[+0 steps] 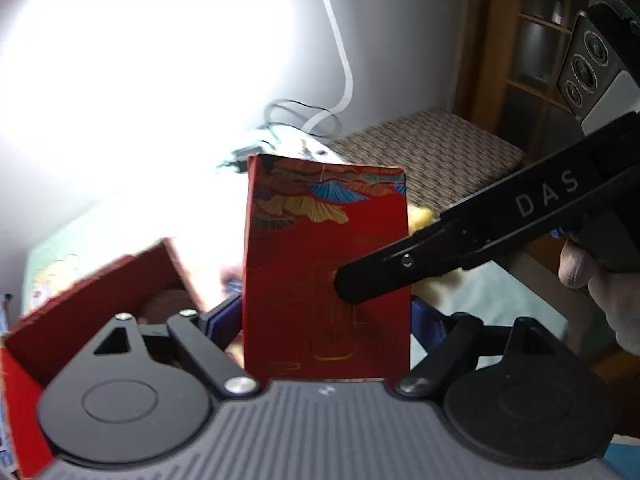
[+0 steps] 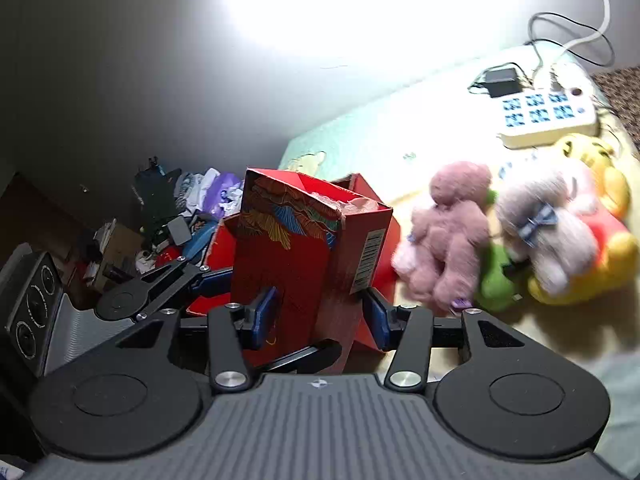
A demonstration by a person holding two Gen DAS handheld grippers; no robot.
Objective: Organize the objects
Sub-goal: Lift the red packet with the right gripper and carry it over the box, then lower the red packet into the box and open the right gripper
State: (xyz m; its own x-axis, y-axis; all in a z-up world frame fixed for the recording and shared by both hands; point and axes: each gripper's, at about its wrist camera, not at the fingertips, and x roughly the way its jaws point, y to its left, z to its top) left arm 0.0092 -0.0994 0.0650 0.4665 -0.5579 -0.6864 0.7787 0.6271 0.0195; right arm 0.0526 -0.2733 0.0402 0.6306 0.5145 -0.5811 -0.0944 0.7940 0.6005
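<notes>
A tall red box (image 1: 326,264) with a colourful fan pattern stands upright between the blue pads of my left gripper (image 1: 326,320), which is shut on its sides. My right gripper (image 2: 320,312) straddles the same red box (image 2: 296,248); its left pad (image 2: 264,312) touches the front face and its right pad (image 2: 376,316) is at the barcode side. The right gripper's arm (image 1: 460,236) crosses the left wrist view, its tip against the box face. The box top is open with pale wrapping inside.
An open red carton (image 1: 100,304) lies at the left. Plush toys, pink (image 2: 448,236), grey (image 2: 552,216), green and yellow, lie at the right. A white power strip (image 2: 548,116) with cables sits at the back. Clutter (image 2: 180,216) is piled at the left.
</notes>
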